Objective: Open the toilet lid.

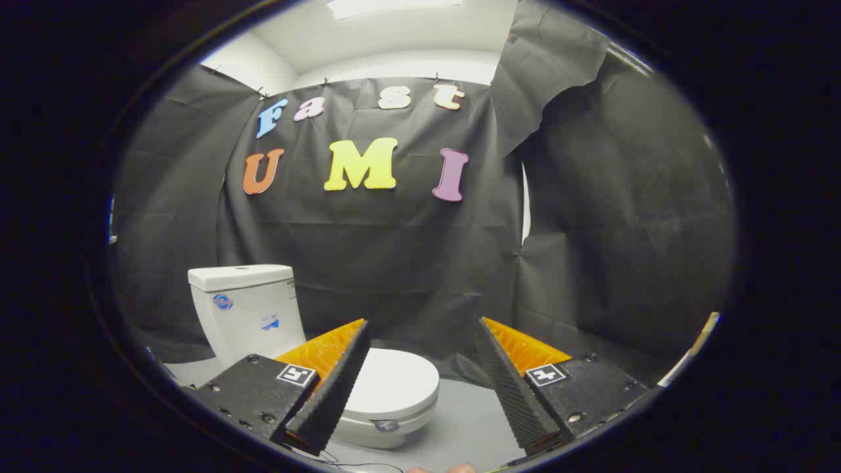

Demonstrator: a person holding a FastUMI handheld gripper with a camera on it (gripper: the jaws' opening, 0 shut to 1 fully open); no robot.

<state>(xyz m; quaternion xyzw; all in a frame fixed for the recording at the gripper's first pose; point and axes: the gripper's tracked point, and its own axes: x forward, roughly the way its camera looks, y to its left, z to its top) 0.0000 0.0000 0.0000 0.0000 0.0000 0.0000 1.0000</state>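
Ribbed black fingers of the gripper stand wide apart, holding nothing, while the glossy white toilet sits beyond the left finger, its rounded lid closed.

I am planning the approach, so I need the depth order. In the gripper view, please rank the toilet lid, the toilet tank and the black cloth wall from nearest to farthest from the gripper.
The gripper is open, its fingers empty.
1. Toilet lid: closed, just ahead, partly behind the left finger.
2. Toilet tank: behind the lid, further left.
3. Black cloth wall: farthest, behind the tank.
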